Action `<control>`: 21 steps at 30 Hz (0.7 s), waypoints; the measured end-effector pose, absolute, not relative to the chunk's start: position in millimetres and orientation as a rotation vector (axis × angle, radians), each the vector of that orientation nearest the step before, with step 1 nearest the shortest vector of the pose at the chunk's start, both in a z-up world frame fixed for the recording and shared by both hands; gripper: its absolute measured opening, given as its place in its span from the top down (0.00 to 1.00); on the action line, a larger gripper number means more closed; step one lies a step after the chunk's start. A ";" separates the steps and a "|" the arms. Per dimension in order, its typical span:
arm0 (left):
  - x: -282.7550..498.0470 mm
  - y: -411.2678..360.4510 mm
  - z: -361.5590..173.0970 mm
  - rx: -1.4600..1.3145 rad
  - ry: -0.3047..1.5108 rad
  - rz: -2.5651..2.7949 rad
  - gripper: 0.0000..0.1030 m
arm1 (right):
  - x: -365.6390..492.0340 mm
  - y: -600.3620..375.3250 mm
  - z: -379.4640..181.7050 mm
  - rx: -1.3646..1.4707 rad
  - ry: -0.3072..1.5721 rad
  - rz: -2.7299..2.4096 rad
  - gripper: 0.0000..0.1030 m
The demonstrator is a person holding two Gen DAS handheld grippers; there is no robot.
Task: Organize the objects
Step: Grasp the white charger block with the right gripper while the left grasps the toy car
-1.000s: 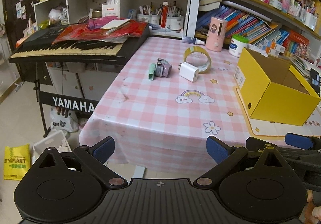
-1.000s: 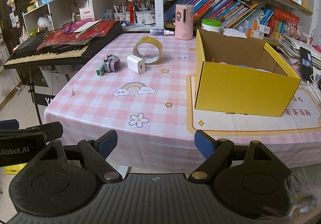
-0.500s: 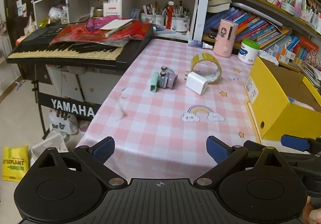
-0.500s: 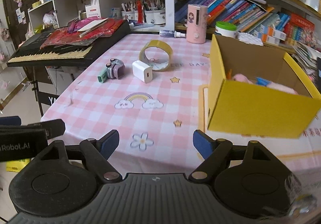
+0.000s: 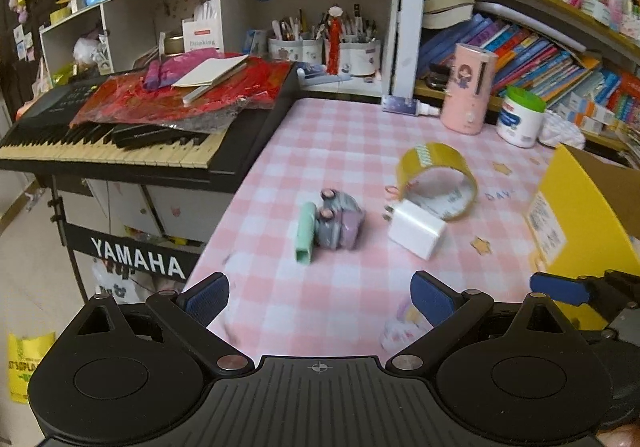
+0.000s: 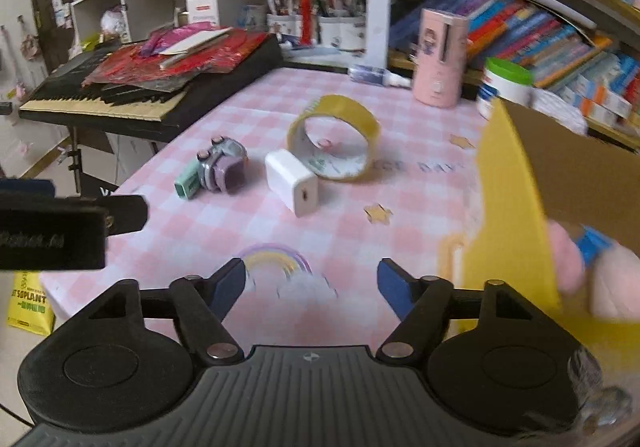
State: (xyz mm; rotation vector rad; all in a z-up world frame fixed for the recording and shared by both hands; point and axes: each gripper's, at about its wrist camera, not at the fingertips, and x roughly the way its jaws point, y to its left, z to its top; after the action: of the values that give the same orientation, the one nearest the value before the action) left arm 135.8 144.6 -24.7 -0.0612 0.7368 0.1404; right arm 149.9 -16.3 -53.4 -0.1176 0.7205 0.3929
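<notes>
On the pink checked tablecloth (image 5: 340, 143) lie a mint green stick (image 5: 305, 233), a purple-grey toy (image 5: 340, 221), a white charger (image 5: 416, 231) and a yellow tape roll (image 5: 438, 177). They also show in the right wrist view: stick (image 6: 188, 185), toy (image 6: 224, 167), charger (image 6: 292, 183), tape roll (image 6: 334, 143). A yellow box (image 6: 516, 207) stands on the right, with pink and blue items inside. My left gripper (image 5: 320, 297) is open and empty, short of the stick and toy. My right gripper (image 6: 312, 283) is open and empty, short of the charger.
A Yamaha keyboard (image 5: 120, 143) with red wrapping on it borders the table's left. A pink device (image 5: 468, 91), a white jar (image 5: 520, 119) and a small bottle (image 5: 404, 105) stand at the back, under bookshelves. The left gripper's body (image 6: 52, 231) shows at the right view's left edge.
Both grippers have moved forward over the table towards the small objects, which now look larger and nearer. Both stay open and empty.
</notes>
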 end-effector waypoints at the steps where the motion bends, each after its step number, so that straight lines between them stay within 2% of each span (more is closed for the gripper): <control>1: 142.9 146.6 -25.5 -0.061 0.742 0.139 0.05 | 156.6 -11.9 -56.0 -0.122 0.714 0.401 0.37; 4: 166.0 152.4 -27.4 -0.064 0.755 0.142 0.06 | 180.5 -0.5 -64.3 -0.124 0.705 0.402 0.40; 8: 193.7 157.1 -30.5 -0.065 0.773 0.134 0.12 | 212.6 13.6 -75.0 -0.129 0.712 0.391 0.45; 12: 222.0 159.1 -37.1 -0.051 0.807 0.117 0.16 | 239.6 26.8 -86.2 -0.159 0.705 0.379 0.45; 21: 265.4 142.1 -61.7 0.035 0.894 0.033 0.45 | 264.6 35.2 -101.4 -0.140 0.714 0.396 0.46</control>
State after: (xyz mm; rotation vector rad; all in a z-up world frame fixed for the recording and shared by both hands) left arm 265.4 142.1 -61.7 0.0352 0.8941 0.0334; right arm 264.6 35.2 -101.4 -0.1403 0.7137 0.3965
